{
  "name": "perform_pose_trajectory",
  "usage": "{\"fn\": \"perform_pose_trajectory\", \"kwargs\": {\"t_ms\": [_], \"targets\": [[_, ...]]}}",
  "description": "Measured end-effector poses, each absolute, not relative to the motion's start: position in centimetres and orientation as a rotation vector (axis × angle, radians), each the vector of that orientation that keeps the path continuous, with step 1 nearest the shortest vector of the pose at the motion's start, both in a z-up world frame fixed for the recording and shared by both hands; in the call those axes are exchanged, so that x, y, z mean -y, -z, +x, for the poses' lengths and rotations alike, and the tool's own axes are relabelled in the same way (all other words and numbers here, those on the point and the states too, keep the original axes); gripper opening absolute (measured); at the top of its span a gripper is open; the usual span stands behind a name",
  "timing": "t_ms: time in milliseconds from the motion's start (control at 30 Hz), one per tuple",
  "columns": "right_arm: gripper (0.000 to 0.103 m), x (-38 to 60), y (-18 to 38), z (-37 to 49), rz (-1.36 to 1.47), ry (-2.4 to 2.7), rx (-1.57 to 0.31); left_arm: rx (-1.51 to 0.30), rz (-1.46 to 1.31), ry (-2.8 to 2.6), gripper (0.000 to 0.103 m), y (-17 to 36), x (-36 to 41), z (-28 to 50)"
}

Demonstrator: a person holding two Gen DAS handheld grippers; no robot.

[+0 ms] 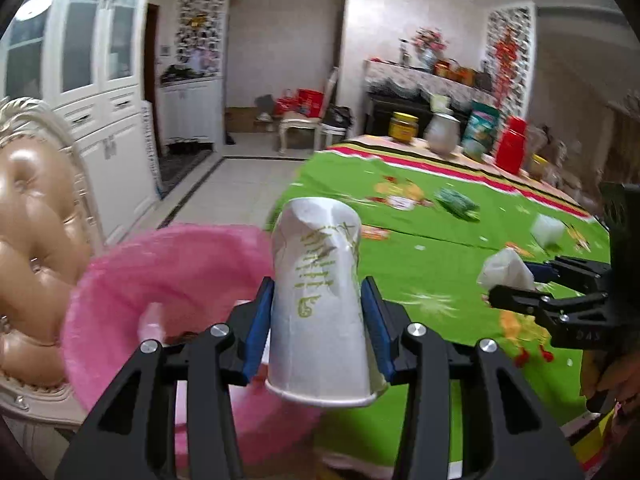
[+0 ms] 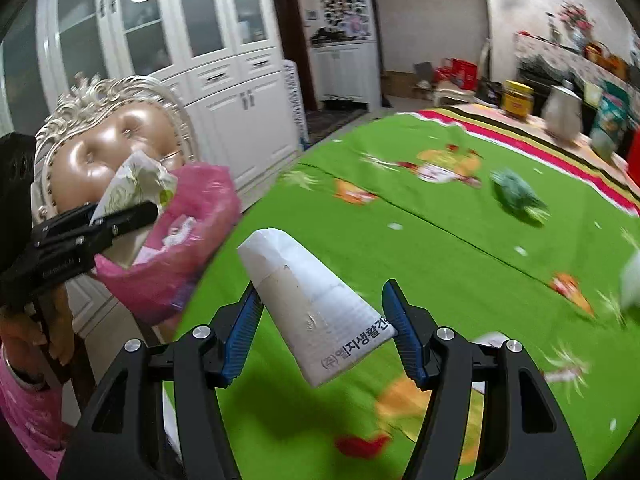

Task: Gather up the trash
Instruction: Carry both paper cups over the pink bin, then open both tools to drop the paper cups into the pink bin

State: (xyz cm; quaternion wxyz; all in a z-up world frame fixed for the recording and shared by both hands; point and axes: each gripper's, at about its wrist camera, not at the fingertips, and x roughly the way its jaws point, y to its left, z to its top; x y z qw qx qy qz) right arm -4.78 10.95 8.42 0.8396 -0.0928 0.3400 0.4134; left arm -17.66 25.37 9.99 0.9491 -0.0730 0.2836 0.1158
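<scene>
Left gripper: blue pads clamped on both sides of a crumpled white paper cup with green print, rim toward the camera, dented base pointing away. Held in the air at the table's near-left corner, just beside the mouth of a pink trash bag.

Right gripper: jaws partly apart, closed on a flattened white carton with black lettering on its near end; the right pad touching that end, the left pad against its side. Carried above the green tablecloth, tilted up and to the left.

Pink trash bag: open, hanging off the table's left edge in front of a tufted beige chair with an ornate frame; scraps of paper visible inside in the right wrist view.

Still on the tablecloth: a crumpled green wrapper, a white crumpled piece farther right, small white scraps scattered about.

Far end of the table: a yellow-lidded jar, a metal kettle, a red container, a green packet.

Background: white glass-door cabinets, tiled floor, a second chair by the far wall.

Both views motion-blurred.
</scene>
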Motion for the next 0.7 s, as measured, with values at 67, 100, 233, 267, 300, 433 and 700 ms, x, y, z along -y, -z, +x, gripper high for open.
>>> {"fn": "perform_pose_trajectory", "kwargs": {"t_ms": [67, 100, 233, 267, 300, 433, 700], "targets": [[0.06, -12.5, -8.7, -4.8, -0.204, -0.899, -0.714, -0.568, -0.162, -0.282, 0.043, -10.1, -27.4, -18.7], [0.06, -13.4, -8.9, -4.8, -0.206, -0.911, -0.71, -0.567, -0.168, -0.293, 0.043, -10.2, -28.2, -19.1], [0.06, -16.2, -9.6, -5.1, -0.214, -0.955, -0.692, -0.563, -0.191, -0.359, 0.043, -9.9, -31.5, -20.8], [0.06, -17.1, -9.8, -5.3, -0.223, -0.971, -0.685, -0.565, -0.203, -0.374, 0.043, -9.7, -32.5, -21.2], [0.06, -17.9, -10.0, -5.7, -0.234, -0.984, -0.679, -0.564, -0.215, -0.382, 0.043, -9.6, -33.2, -21.4], [0.06, -21.2, -10.8, -6.8, -0.284, -1.028, -0.646, -0.562, -0.256, -0.405, 0.043, -9.1, -35.5, -21.9], [0.06, -28.0, -11.7, -7.0, -0.339, -1.111, -0.616, -0.6, -0.311, -0.401, 0.043, -7.4, -37.7, -21.6]]}}
